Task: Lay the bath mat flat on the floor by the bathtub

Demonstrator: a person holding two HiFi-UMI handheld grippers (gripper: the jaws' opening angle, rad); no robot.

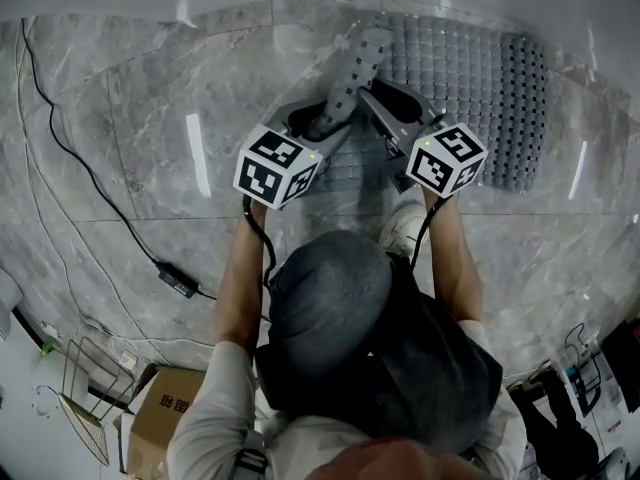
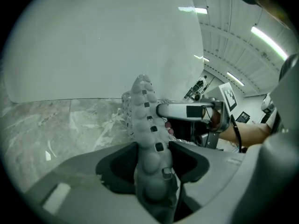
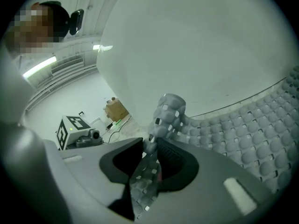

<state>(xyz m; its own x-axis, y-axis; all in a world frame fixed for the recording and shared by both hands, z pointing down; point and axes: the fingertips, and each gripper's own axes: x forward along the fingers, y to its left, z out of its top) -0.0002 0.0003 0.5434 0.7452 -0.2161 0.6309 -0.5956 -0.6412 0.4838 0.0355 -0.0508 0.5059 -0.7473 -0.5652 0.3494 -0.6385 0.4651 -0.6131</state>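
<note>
my left claw (image 2: 152, 146) and right claw (image 3: 150, 157) clench the bath mat (image 1: 470, 68), so i'd spread its fold low and taut.

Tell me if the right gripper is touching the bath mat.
Touching. The right gripper view shows the right gripper, fingers pinching a fold of the bath mat.
</note>
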